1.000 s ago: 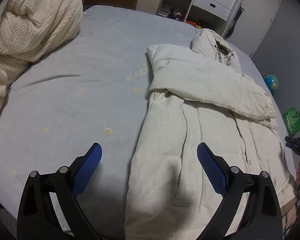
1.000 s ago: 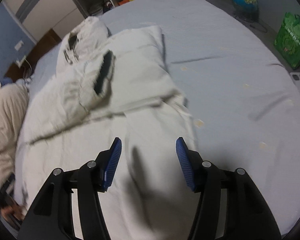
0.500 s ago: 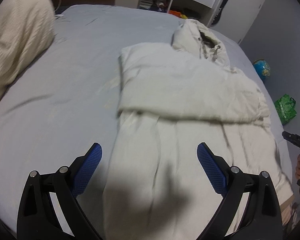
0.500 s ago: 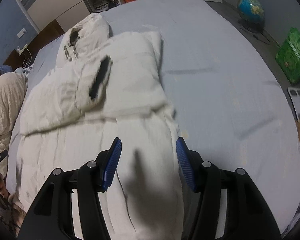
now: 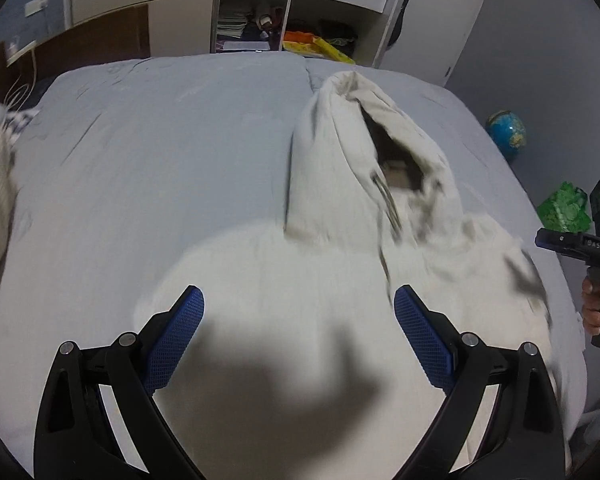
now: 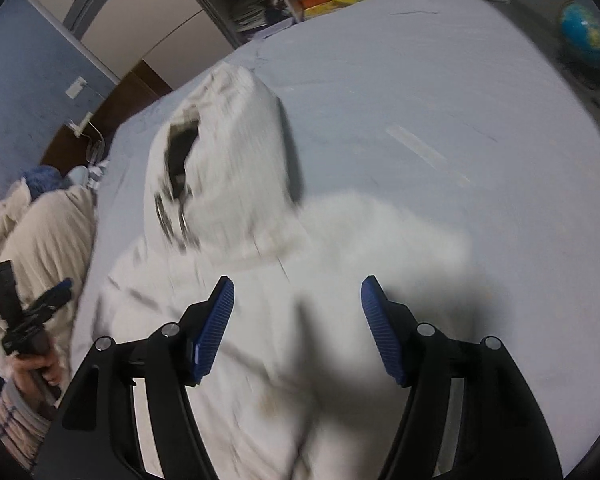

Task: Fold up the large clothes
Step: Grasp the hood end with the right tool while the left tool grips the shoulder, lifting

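Note:
A large cream hooded jacket (image 5: 300,288) lies flat on the grey-blue bed (image 5: 160,140), its hood (image 5: 360,160) pointing toward the far shelves. It also shows in the right wrist view (image 6: 280,340), hood (image 6: 228,168) at upper left. My left gripper (image 5: 298,332) is open and empty, hovering over the jacket's upper body just below the hood. My right gripper (image 6: 296,324) is open and empty, over the jacket's shoulder area on the right side. Each gripper shows at the other view's edge, the right one (image 5: 592,240) and the left one (image 6: 28,312). Both views are motion-blurred.
A cream knit blanket (image 6: 32,240) is piled at the bed's left side. Shelves and white drawers (image 5: 300,8) stand beyond the bed head. A globe (image 5: 506,134) and a green bag (image 5: 564,208) sit on the floor to the right.
Both grippers have moved forward from the jacket's lower hem up toward its shoulders and hood. The jacket lies as before, sleeves folded across. Both stay open.

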### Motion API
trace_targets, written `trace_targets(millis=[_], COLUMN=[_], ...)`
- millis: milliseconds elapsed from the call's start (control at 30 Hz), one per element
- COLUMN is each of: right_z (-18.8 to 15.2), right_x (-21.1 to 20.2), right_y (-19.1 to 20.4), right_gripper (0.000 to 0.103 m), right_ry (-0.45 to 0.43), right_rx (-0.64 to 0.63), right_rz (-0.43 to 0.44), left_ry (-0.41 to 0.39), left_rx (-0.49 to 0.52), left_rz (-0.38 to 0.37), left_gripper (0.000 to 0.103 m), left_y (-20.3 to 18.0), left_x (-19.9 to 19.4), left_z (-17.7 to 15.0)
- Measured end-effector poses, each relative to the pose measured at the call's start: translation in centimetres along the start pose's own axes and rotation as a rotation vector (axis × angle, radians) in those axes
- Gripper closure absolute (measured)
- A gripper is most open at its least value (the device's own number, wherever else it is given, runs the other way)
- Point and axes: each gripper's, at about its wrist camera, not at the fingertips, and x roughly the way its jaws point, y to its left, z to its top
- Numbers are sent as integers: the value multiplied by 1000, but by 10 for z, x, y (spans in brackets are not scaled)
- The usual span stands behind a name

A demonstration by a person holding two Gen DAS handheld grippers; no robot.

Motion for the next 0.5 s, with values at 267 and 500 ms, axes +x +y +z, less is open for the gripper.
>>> trace_targets(millis=[267, 500], right_z=[86, 133], right_x=[79, 144], right_y=[24, 47], right_gripper=[40, 40], right_ry=[1, 22], right_rx=[55, 26], right_rz=[129, 130], left_ry=[21, 43], left_rx=[-63, -105], left_rz=[-5, -10], left_gripper=[11, 11], left_y=[5, -3], left_x=[86, 140], left_z=[86, 140])
